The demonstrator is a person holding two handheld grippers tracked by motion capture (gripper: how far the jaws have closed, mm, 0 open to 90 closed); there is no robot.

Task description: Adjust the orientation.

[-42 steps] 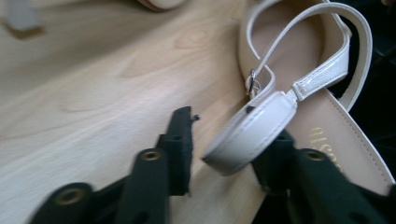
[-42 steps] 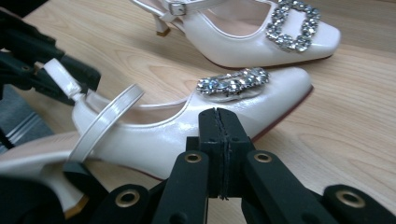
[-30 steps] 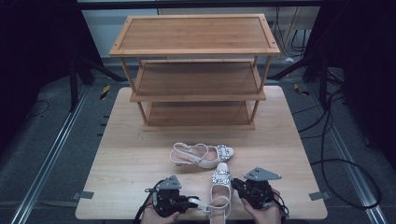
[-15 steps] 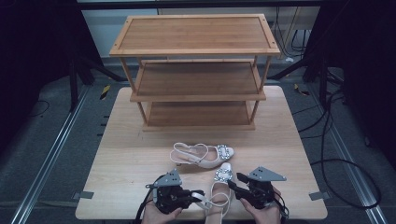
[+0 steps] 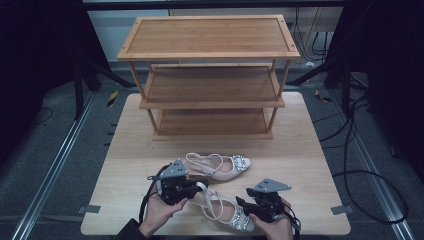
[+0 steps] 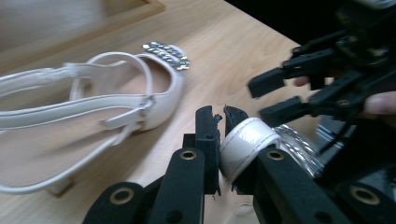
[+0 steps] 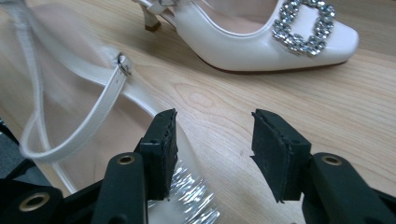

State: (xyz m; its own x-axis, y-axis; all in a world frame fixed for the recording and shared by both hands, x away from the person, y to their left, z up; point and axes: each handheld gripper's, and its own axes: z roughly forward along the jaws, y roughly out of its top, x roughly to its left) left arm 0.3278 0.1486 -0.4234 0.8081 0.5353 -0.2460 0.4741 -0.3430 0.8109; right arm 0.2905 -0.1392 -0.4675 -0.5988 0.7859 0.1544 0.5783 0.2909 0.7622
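Observation:
Two white slingback sandals with rhinestone buckles lie on the wooden table. The far sandal [image 5: 220, 167] rests on its side, toe to the right; it also appears in the gripper views [image 6: 116, 102] [image 7: 261, 37]. The near sandal [image 5: 225, 209] lies diagonally, toe toward the front right. My left gripper [image 5: 199, 188] [image 6: 223, 126] is shut on that sandal's white heel end [image 6: 245, 144]. My right gripper [image 5: 242, 204] [image 7: 212, 144] stands open just over the near sandal's toe, whose buckle [image 7: 191, 198] glitters under its left jaw. The near sandal's strap [image 7: 93, 116] loops off to the left.
A three-tier bamboo shoe rack [image 5: 210, 55] stands at the back of the table [image 5: 310, 150], its shelves bare. Bare wood lies to the right and left of the shoes. Cables run over the floor on the right.
My left gripper has moved away from the front edge with the near sandal's heel end, swinging that sandal to a diagonal. My right gripper has shifted right and toward the front edge.

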